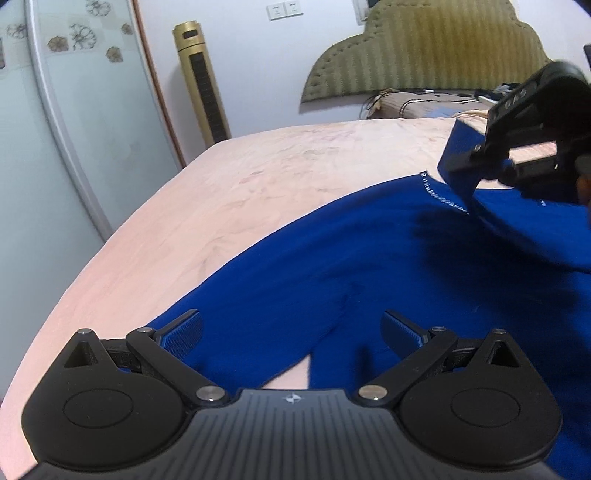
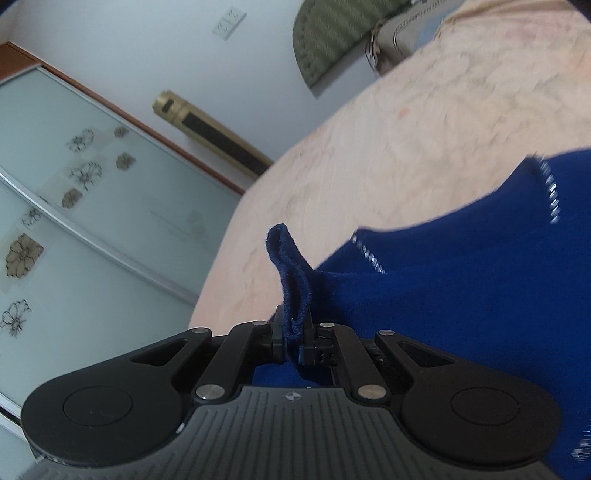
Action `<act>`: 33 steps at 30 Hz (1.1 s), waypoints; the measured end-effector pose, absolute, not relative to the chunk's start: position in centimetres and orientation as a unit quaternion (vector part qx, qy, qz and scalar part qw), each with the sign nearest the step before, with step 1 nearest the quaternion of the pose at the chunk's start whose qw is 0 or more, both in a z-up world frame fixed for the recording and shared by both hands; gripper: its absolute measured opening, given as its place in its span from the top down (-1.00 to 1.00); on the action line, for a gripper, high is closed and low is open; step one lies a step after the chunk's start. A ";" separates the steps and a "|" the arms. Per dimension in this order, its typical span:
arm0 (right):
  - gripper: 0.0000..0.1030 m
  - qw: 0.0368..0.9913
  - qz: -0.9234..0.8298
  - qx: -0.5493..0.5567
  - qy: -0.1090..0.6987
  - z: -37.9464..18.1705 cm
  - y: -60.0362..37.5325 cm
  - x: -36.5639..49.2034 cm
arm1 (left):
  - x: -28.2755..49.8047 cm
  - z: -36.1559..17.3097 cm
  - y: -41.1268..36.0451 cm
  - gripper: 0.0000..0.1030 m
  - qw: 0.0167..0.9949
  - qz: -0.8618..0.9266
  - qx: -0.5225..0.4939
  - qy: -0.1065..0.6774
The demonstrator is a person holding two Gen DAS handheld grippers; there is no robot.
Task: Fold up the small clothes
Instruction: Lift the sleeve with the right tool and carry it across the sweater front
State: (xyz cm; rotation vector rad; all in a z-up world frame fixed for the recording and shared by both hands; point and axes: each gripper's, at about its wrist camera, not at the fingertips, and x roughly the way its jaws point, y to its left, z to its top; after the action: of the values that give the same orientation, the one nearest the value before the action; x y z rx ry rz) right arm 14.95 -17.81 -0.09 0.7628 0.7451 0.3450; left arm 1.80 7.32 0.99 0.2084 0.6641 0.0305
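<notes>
My left gripper hovers wide open, low over the blue garment spread on the bed. My right gripper is clamped on a garment edge at 2 o'clock, lifting it. Garment's long axis runs 7 to 2 o'clock; right is better placed to carry the fold.

1 royal-blue knit garment with silver stitching, 2 black two-finger grippers, left and right, 1 gold tower fan, 2 white wall sockets, 1 olive quilted headboard.
</notes>
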 end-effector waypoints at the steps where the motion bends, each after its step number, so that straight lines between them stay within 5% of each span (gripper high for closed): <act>1: 0.84 0.843 0.165 0.366 0.358 -0.5 -17.4 15.2 | 1.9 0.9 7.5 -1.00 0.939 0.016 0.100 0.329; 5: 0.77 0.833 0.174 0.358 0.384 -1.8 -15.6 16.1 | 2.0 0.4 7.8 -1.00 0.934 0.017 0.092 0.343; 14: 0.00 0.825 0.206 0.314 0.423 -2.8 -13.9 14.8 | 2.2 0.2 9.4 -1.00 0.929 0.040 0.082 0.359; 20: -0.03 0.830 0.206 0.285 0.433 -2.1 -13.3 13.7 | 2.0 0.2 10.5 -1.00 0.925 0.045 0.062 0.372; 24: -0.26 0.858 0.192 0.202 0.431 -1.0 -12.1 12.8 | 2.0 0.2 10.6 -1.00 0.921 0.059 0.064 0.379; 33: -0.29 0.876 0.233 0.163 0.390 1.8 -11.0 7.7 | 0.0 0.4 14.9 -1.00 0.913 0.142 0.096 0.370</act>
State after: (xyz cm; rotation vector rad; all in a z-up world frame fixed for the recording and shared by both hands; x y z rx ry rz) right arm 7.69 -10.96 1.83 0.3409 0.8142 0.4860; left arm 0.03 14.95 0.43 0.1975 0.7623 0.2934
